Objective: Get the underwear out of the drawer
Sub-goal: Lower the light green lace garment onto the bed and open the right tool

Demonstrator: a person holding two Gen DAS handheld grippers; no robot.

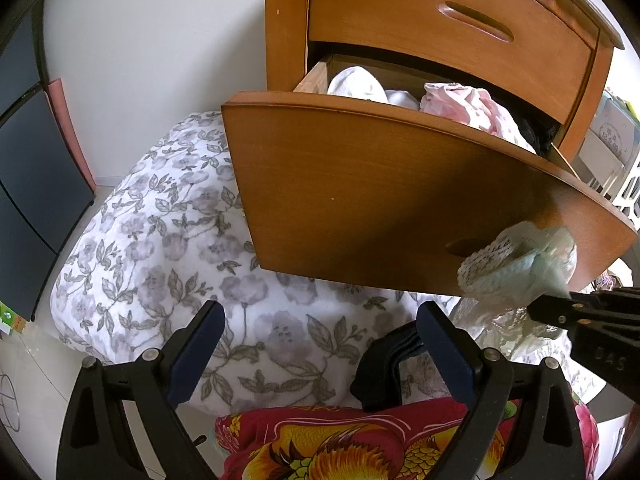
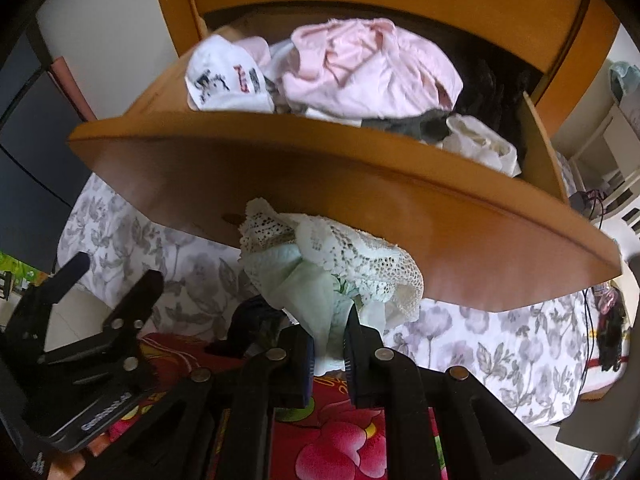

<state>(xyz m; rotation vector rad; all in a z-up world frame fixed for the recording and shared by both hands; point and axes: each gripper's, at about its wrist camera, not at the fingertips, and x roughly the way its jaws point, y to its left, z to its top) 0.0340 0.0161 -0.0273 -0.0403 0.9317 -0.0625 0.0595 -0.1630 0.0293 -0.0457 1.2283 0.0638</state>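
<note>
The right tool is pinching a pale green lace underwear tight, holding it outside and in front of the open drawer. The left tool is hanging wide apart, gripping nothing, above the floral bed.

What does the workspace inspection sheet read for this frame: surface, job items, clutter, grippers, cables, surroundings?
Surface: floral bedding below the drawer; red patterned cloth nearest the cameras.
Job's things: drawer pulled open; mint lace underwear already out, in front of the drawer face; pink garment, white printed item and dark pieces remain inside.
Clutter: black item on the bedding.
Grippers: left hand-held gripper open, holding nothing; right hand-held gripper shut on the underwear.
Cables: dark cord hanging at right.
Surroundings: white wall, dark cabinet at left, closed upper drawer.
</note>
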